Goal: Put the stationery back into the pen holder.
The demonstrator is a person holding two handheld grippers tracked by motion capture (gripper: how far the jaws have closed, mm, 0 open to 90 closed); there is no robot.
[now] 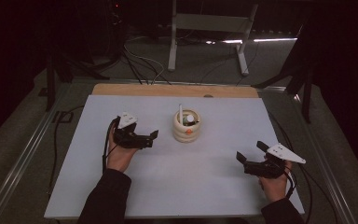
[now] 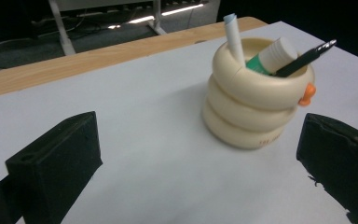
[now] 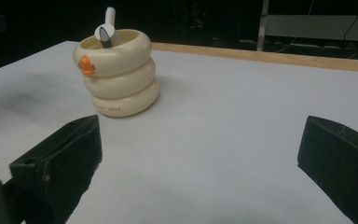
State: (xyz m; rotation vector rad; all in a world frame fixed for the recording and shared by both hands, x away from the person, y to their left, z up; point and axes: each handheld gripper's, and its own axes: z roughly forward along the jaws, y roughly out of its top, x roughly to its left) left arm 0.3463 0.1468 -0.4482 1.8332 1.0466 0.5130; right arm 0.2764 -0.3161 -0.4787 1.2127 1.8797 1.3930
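A cream pen holder made of stacked rings, with a small orange beak, stands upright at the middle of the white table top. In the left gripper view the holder carries a white stick, a green tube with a white cap and a black pen. My left gripper is just left of the holder, open and empty, its jaws pointing at it. My right gripper sits near the front right, open and empty. Its view has the holder farther off.
A wooden strip runs along the table's far edge. Beyond it on the floor stand a grey metal frame and loose cables. Metal rails flank the table on both sides.
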